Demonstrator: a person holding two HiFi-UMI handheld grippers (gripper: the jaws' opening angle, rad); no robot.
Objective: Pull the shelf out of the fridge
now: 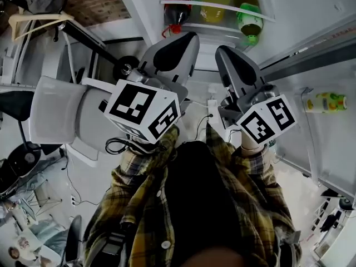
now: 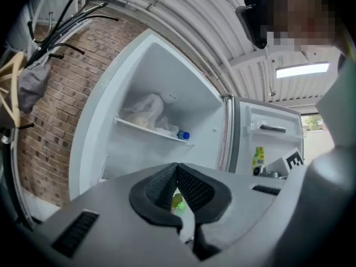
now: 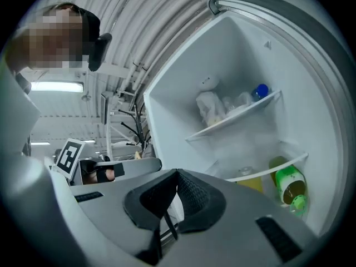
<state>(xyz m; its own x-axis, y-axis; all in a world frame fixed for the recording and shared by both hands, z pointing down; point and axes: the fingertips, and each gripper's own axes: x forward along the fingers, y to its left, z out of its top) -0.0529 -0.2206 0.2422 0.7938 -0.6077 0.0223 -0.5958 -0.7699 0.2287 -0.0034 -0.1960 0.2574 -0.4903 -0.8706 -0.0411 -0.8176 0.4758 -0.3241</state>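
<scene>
The fridge stands open in front of me. In the head view a white shelf (image 1: 222, 8) carries a red-labelled cola bottle (image 1: 178, 4), a yellow bottle (image 1: 214, 4) and a green bottle (image 1: 250, 18). My left gripper (image 1: 188, 38) and right gripper (image 1: 225, 52) are held side by side short of the fridge, both shut with nothing between the jaws. The left gripper view shows its shut jaws (image 2: 177, 170) below an upper shelf (image 2: 153, 129) with a white bag. In the right gripper view its shut jaws (image 3: 177, 175) point at the upper shelf (image 3: 233, 118) and lower shelf (image 3: 267, 170).
The fridge door (image 1: 311, 65) hangs open at the right with a small yellow-green bottle (image 1: 325, 102) in its rack. A white chair (image 1: 55, 115) stands at the left. A brick wall (image 1: 94, 1) flanks the fridge, and cables lie on the floor.
</scene>
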